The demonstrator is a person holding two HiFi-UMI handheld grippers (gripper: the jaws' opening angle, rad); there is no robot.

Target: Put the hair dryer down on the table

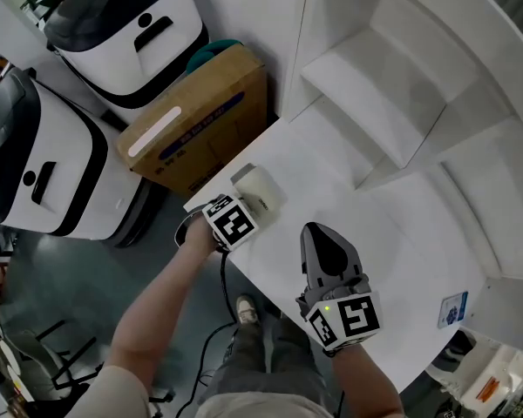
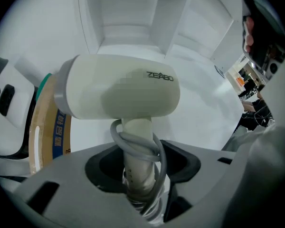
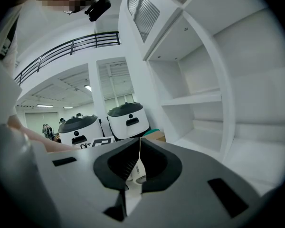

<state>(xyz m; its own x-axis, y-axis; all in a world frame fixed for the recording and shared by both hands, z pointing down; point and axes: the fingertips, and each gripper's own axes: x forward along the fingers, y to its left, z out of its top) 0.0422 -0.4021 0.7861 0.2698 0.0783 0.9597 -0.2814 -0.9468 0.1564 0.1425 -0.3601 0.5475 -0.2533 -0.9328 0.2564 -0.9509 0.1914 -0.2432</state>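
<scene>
A cream hair dryer (image 1: 260,190) is over the near left part of the white table (image 1: 392,225); I cannot tell whether it touches the top. My left gripper (image 1: 244,205) is shut on its handle. In the left gripper view the dryer's barrel (image 2: 118,94) lies crosswise above the jaws. The handle (image 2: 137,165), wrapped in a grey cord (image 2: 156,151), is clamped in my left gripper (image 2: 137,179). My right gripper (image 1: 321,238) hovers over the table to the dryer's right, shut and empty. The right gripper view shows my right gripper (image 3: 140,144) with its jaws meeting.
A cardboard box (image 1: 200,129) leans against the table's left side. Two white machines with dark lids (image 1: 126,33) (image 1: 35,159) stand on the floor beyond it. White shelves (image 1: 392,85) rise at the table's far side. A small blue-printed card (image 1: 453,308) lies at the right.
</scene>
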